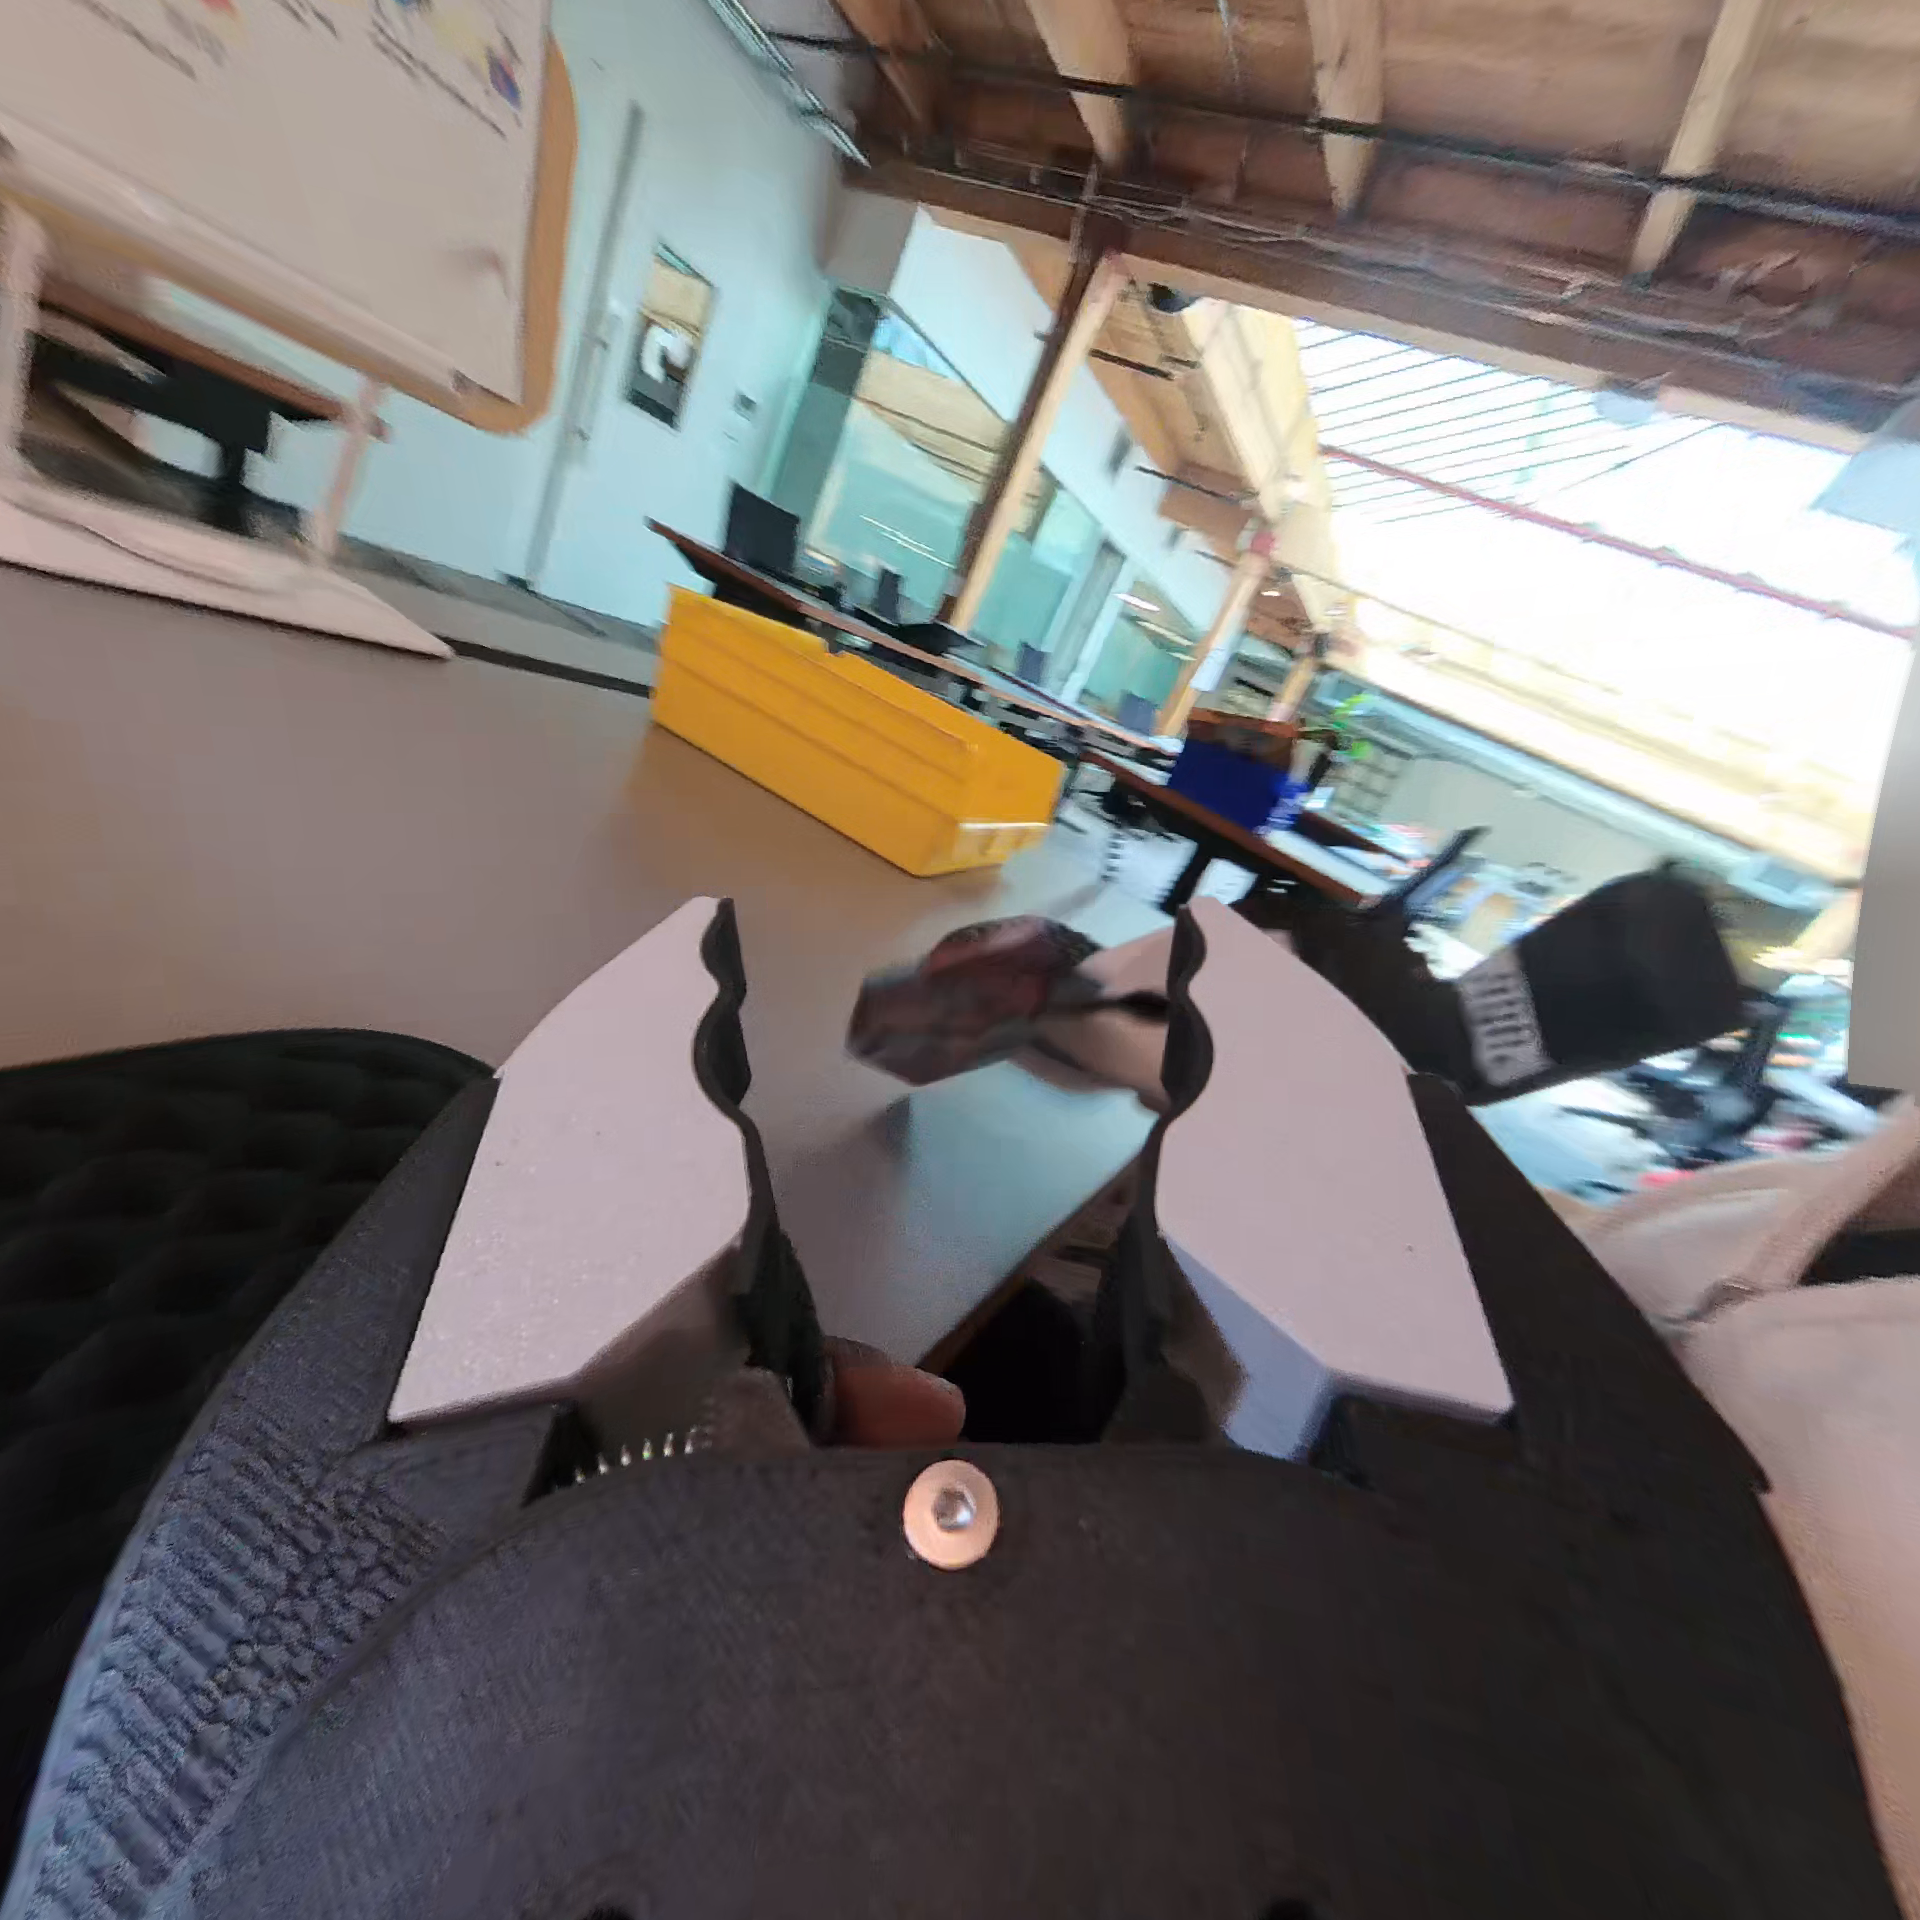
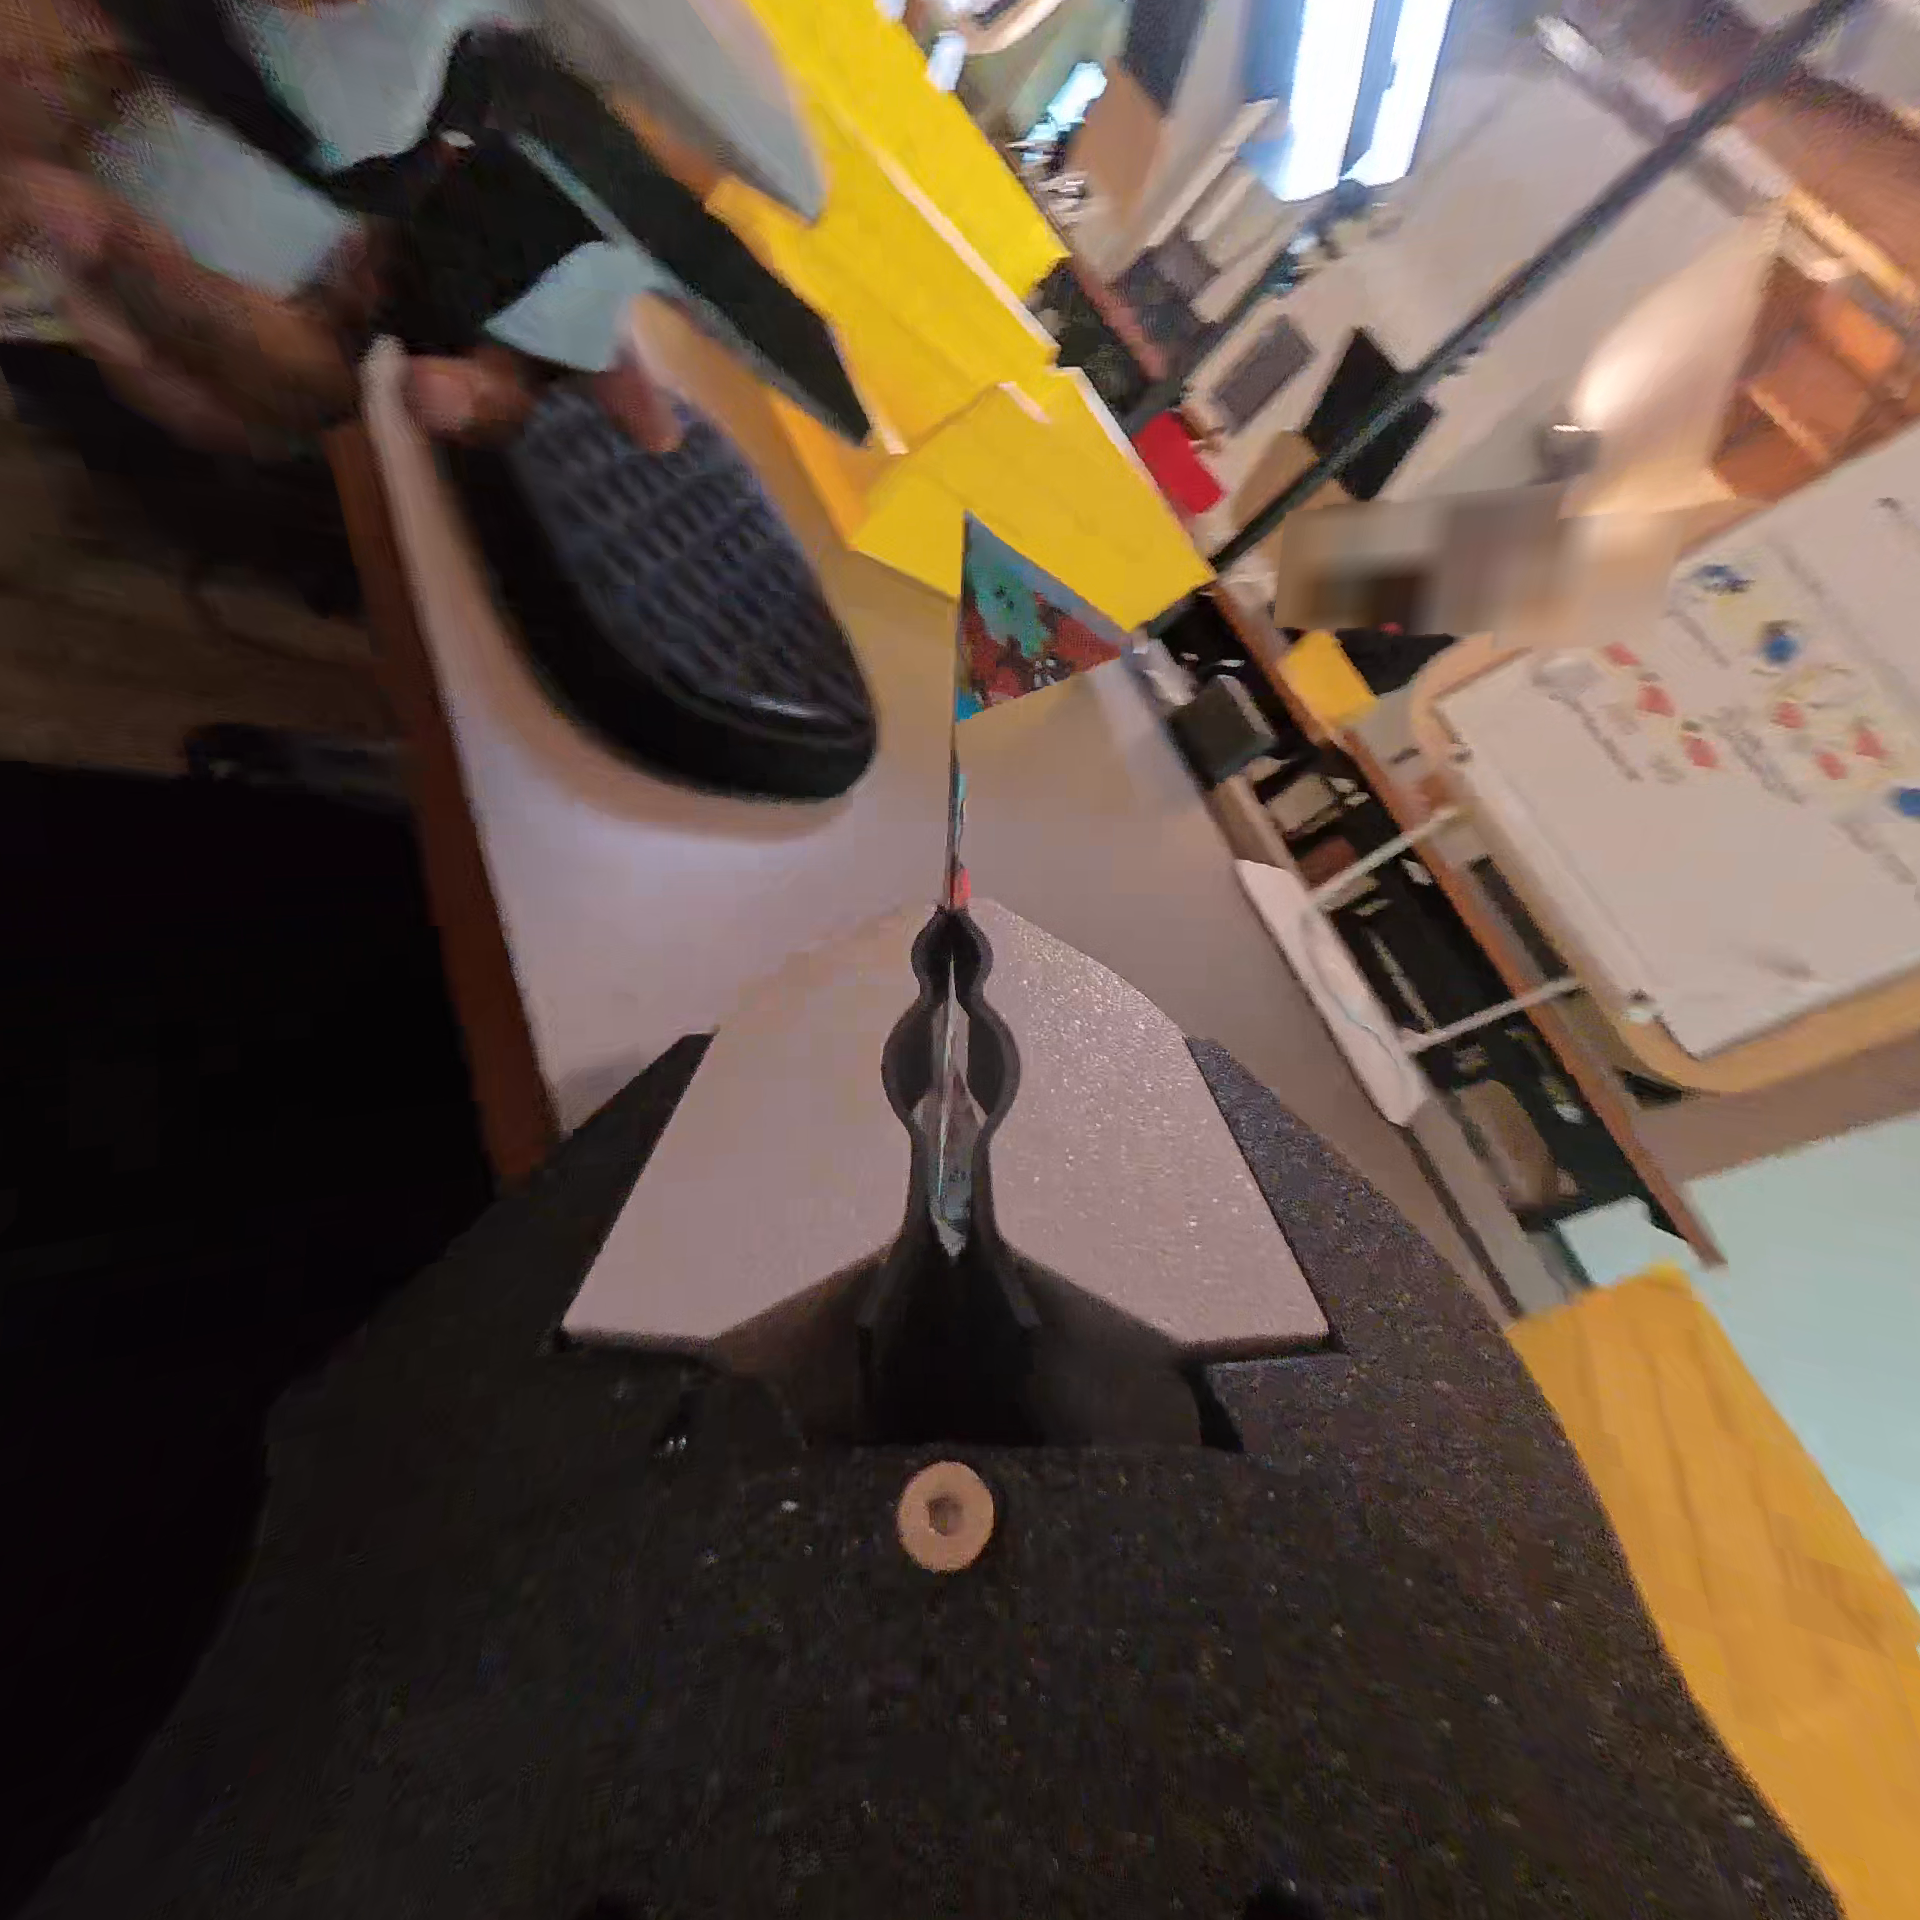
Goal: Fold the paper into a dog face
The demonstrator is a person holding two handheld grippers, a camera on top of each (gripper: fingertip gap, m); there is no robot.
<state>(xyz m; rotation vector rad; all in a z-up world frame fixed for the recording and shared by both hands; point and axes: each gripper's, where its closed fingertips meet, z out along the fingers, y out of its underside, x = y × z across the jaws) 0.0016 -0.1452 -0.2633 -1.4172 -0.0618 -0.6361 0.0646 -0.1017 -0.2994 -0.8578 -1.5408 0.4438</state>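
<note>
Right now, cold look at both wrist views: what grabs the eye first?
The bright yellow bin on the grey table, beyond the open left gripper. Next, the patterned paper: the right gripper is shut on it edge-on, a colourful triangle sticking up past the fingertips. In the left wrist view that paper shows as a blur held above the table near the edge.

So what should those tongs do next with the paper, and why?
Probably bring the open left tongs onto the patterned paper's free corner. The right tongs are shut on the paper, holding it in the air above the table, so folding likely needs a second grip.
</note>
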